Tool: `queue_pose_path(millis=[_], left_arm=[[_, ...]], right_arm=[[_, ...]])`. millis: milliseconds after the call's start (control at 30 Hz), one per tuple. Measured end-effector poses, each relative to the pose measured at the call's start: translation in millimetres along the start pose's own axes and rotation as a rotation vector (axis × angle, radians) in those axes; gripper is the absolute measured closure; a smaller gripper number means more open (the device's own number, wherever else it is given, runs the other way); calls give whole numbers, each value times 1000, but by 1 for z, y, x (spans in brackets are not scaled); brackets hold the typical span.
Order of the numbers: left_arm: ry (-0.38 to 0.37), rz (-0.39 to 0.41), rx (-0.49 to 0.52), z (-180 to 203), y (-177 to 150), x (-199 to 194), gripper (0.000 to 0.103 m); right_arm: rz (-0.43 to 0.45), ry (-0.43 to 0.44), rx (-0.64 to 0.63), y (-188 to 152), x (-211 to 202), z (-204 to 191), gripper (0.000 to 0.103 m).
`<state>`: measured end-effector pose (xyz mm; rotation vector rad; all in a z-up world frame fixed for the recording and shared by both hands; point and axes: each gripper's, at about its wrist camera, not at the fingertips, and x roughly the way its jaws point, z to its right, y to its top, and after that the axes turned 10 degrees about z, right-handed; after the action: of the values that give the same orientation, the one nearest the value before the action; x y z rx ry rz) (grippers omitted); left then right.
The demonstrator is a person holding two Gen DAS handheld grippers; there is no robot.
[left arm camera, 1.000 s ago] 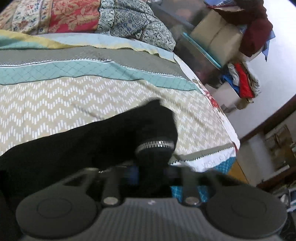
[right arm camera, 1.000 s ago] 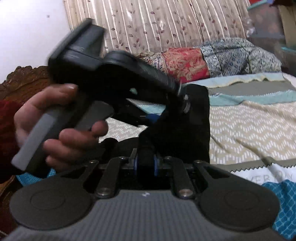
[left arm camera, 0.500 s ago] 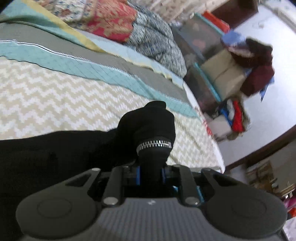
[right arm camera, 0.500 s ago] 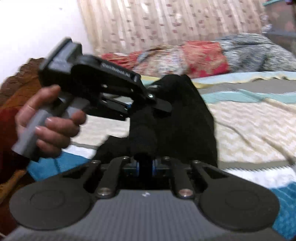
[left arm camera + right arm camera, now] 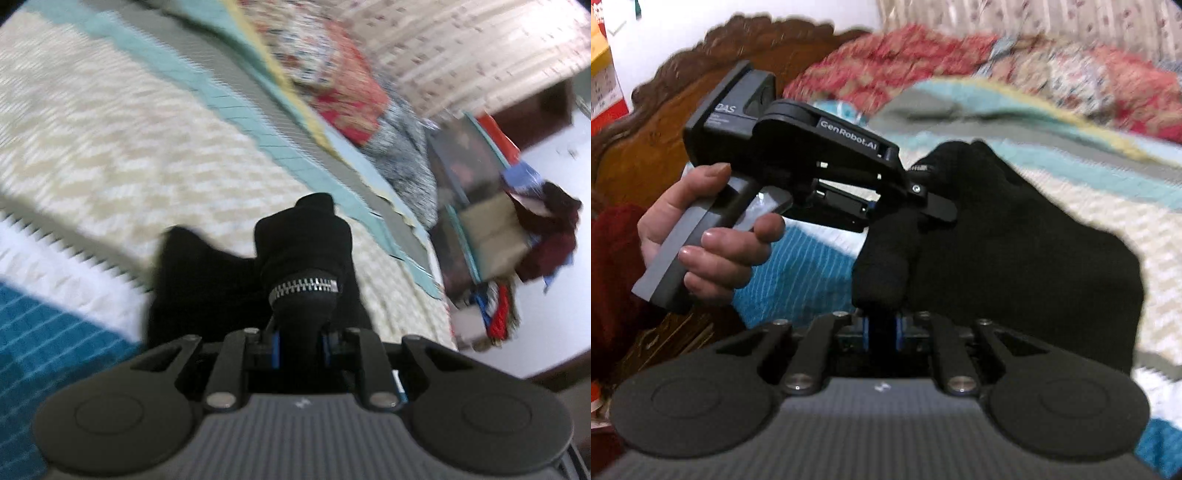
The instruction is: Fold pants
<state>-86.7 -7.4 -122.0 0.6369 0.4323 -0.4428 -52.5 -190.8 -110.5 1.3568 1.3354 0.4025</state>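
Observation:
The black pants (image 5: pixel 207 291) hang lifted above the patterned bedspread (image 5: pixel 110 140). My left gripper (image 5: pixel 300 332) is shut on a bunched fold of them, with a silver zipper (image 5: pixel 304 287) just past its fingertips. My right gripper (image 5: pixel 881 325) is shut on another bunched part of the pants (image 5: pixel 1015 251). In the right wrist view the left gripper's body (image 5: pixel 812 162) is seen close by at the left, held in a hand, its fingers buried in the same black cloth.
Pillows (image 5: pixel 343 92) lie at the head of the bed. Boxes and piled clothes (image 5: pixel 509 229) stand beside the bed on the right. A carved wooden headboard (image 5: pixel 683 122) rises behind the left hand. A blue blanket (image 5: pixel 798 269) lies below the pants.
Both grippers swung with the pants still held; the views rotated and blurred. The left gripper now sits closer to the right one, and less of the pants lies spread on the bed.

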Motion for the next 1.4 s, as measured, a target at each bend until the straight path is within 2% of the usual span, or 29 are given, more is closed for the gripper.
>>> queue_pose_path(millis=[100, 167, 200, 267, 333, 400, 467, 500, 533, 567, 667, 767, 833, 867, 900, 1000, 1033, 1067, 1100, 1167, 1200, 1233, 1267, 1333, 1400], left_arm=[[63, -10, -72, -37, -8, 12, 84], [120, -36, -126, -54, -17, 28, 77], [118, -29, -141, -58, -20, 32, 75], [106, -6, -144, -55, -20, 33, 70], [123, 7, -112, -46, -18, 30, 65], [145, 29, -87, -37, -15, 22, 54], [146, 70, -65, -29, -14, 8, 51], [131, 82, -63, -26, -15, 0, 51], [114, 87, -63, -22, -14, -6, 50], [98, 88, -56, -20, -16, -10, 50], [99, 79, 29, -8, -27, -20, 53], [145, 47, 87, -9, -43, -20, 53], [230, 12, 108, -20, -55, -15, 52], [273, 1, 131, -25, -61, -11, 45], [265, 16, 139, -27, -65, -11, 44], [230, 51, 111, -23, -61, -23, 46], [215, 67, 114, -22, -58, -28, 45], [204, 87, 119, -20, -55, -34, 38], [196, 103, 120, -19, -52, -38, 24], [171, 126, 106, -19, -48, -46, 4], [152, 130, 92, -22, -46, -48, 2], [137, 120, 78, -26, -45, -47, 2], [130, 103, 63, -28, -46, -43, 1], [116, 69, 47, -30, -47, -31, 0], [117, 33, 40, -32, -51, -16, 0]], right_arm=[[-78, 22, 10, -17, 24, 3, 80], [-108, 41, 53, -25, 32, 9, 69], [-111, 59, 72, -27, 30, 11, 65], [-89, 98, 72, -24, 17, 9, 45], [-33, 143, 70, -20, -5, 7, 41], [21, 164, 64, -18, -26, 5, 41], [62, 177, 68, -21, -45, 3, 42], [72, 184, 77, -21, -51, 3, 44], [74, 183, 84, -23, -53, 3, 53], [66, 182, 90, -23, -51, 4, 64], [10, 205, 122, -25, -35, 6, 77], [-92, 160, 121, -33, -9, 2, 78], [-162, 137, 157, -43, 5, 8, 80], [-163, 147, 188, -44, 5, 11, 81], [-162, 156, 210, -43, 1, 13, 81], [-103, 177, 204, -37, -23, 12, 74], [-61, 184, 202, -34, -37, 15, 65], [-14, 182, 208, -31, -51, 21, 56], [34, 166, 221, -30, -67, 30, 52], [129, 94, 262, -29, -96, 50, 37], [168, 45, 287, -30, -108, 61, 33], [204, -9, 315, -34, -118, 73, 22], [227, -60, 344, -39, -125, 83, 17], [231, -143, 422, -52, -136, 104, 17], [204, -171, 480, -64, -136, 119, 16]])
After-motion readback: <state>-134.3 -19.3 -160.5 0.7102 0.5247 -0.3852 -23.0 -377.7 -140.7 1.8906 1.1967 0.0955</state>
